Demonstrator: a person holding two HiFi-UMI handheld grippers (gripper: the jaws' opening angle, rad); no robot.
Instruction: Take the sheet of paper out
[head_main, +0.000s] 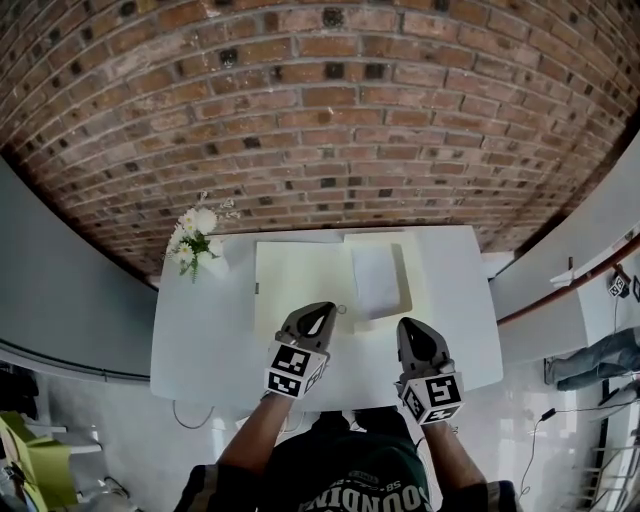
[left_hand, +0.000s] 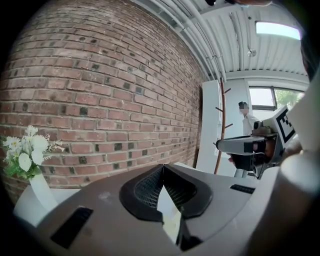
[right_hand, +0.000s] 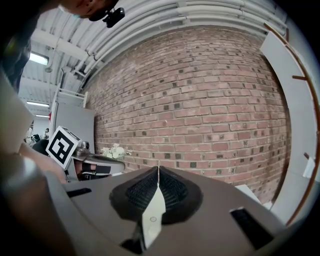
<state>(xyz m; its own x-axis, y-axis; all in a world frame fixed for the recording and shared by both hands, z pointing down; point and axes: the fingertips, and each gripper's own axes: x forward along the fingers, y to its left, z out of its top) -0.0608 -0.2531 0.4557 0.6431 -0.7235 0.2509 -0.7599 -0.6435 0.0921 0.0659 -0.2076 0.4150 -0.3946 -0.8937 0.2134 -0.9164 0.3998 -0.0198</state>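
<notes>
Brick-backed worktop; left hand-held gripper and right hand-held gripper, both closed empty, below sheet of paper: likely reach step; next open, pinch it

We hold our left gripper and right gripper side by side, a little apart, both aimed toward the far side and tipped slightly down. Each has its jaws closed tip to tip. Our left forearm and right forearm reach out from the near side.
</notes>
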